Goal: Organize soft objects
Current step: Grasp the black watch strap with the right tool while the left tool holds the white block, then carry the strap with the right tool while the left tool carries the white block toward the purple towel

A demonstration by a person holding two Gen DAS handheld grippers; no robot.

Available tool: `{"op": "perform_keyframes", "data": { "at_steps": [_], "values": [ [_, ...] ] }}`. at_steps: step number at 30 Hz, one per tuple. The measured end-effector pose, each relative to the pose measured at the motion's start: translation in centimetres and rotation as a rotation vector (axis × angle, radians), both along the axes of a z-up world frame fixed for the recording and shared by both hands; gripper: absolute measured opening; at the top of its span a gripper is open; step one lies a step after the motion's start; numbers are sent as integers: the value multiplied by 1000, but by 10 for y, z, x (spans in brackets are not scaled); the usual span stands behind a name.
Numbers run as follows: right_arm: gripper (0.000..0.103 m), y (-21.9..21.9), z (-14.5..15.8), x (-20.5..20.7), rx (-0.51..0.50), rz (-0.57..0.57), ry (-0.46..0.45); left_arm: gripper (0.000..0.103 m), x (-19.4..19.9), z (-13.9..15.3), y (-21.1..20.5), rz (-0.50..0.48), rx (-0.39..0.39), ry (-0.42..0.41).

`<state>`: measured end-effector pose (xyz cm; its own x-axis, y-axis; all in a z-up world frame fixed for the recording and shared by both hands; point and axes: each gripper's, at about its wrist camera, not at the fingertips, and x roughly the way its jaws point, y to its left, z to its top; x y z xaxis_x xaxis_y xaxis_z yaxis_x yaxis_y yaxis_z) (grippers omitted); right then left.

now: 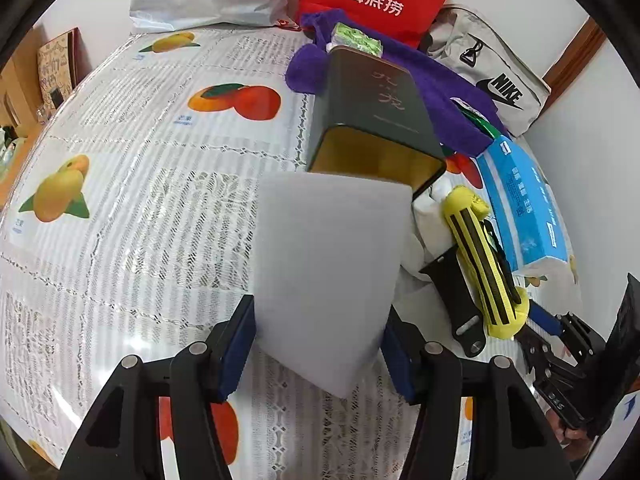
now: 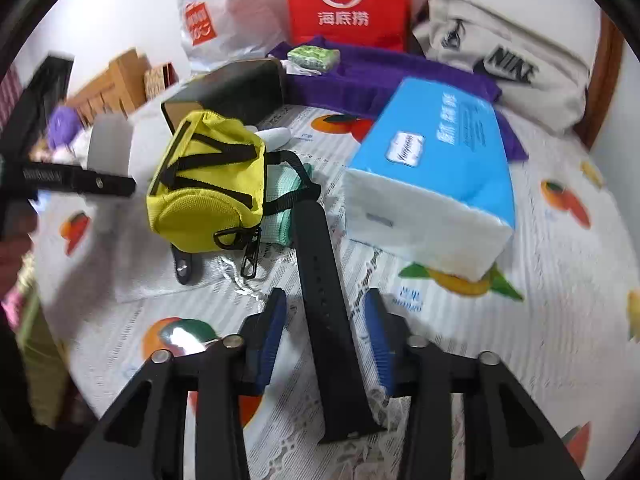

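Observation:
My left gripper (image 1: 320, 332) is shut on a pale grey sponge block (image 1: 328, 272), its blue pads pressed into both sides. The block hangs just in front of the open mouth of a dark tin (image 1: 372, 120) lying on its side. My right gripper (image 2: 326, 320) is open around a black watch strap (image 2: 328, 312) that runs between its pads, with a gap on each side. The strap's far end lies by a yellow pouch (image 2: 208, 176) and a mint green cloth (image 2: 280, 204). In the right wrist view the sponge block (image 2: 110, 148) shows blurred at the left.
A blue tissue pack (image 2: 432, 176) lies right of the strap. A purple towel (image 2: 380, 72) with a small green packet (image 2: 314, 56) stretches behind it. A red bag (image 2: 348, 0), a white plastic bag (image 2: 216, 16) and a white Nike bag (image 2: 508, 68) line the wall. The fruit-print tablecloth (image 1: 140, 200) covers the table.

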<state>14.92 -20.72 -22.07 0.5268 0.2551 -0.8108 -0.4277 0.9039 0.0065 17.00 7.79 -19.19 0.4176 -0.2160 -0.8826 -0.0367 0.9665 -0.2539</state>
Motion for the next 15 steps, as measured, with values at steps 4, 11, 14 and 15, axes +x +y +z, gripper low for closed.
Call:
{"op": "perform_keyframes", "data": {
  "at_steps": [4,11,14,15],
  "values": [
    [22,-1,3,0,-6,7,32,55,0,-1,1,0,-9,-3],
    [22,0,0,0,-4,3,17,57,2,-1,-5,-20,1,-27],
    [21,0,1,-1,-5,-4,16,63,7,-2,-10,-35,23,-43],
    [21,-1,2,-3,-2,-14,21,63,9,-2,-13,-41,42,-53]
  ]
}}
